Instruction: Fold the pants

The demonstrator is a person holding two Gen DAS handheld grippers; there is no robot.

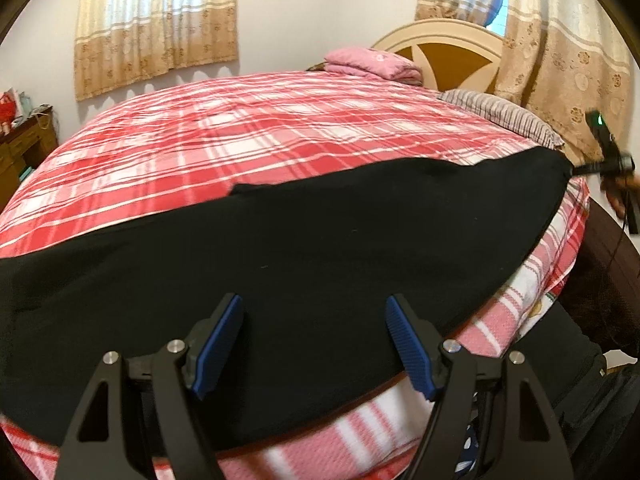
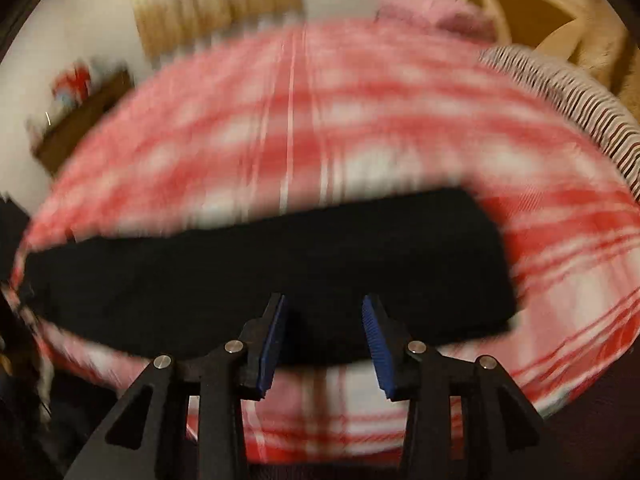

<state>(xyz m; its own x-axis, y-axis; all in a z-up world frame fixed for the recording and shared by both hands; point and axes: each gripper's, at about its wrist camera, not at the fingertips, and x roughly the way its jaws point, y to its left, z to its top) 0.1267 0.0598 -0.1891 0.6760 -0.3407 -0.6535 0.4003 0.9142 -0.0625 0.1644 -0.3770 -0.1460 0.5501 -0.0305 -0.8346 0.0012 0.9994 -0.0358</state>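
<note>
Black pants lie flat in a long strip along the near edge of the bed. Both the left gripper and right gripper hover open, empty. Best pinch each end cleanly, then lift evenly to fold.

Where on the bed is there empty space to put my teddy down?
The biggest bare patch is the plaid bedspread between the black pants and the pink folded blanket by the headboard. A thin strip also lies free along the near edge, below the pants. It is crowded near the striped pillow.
</note>
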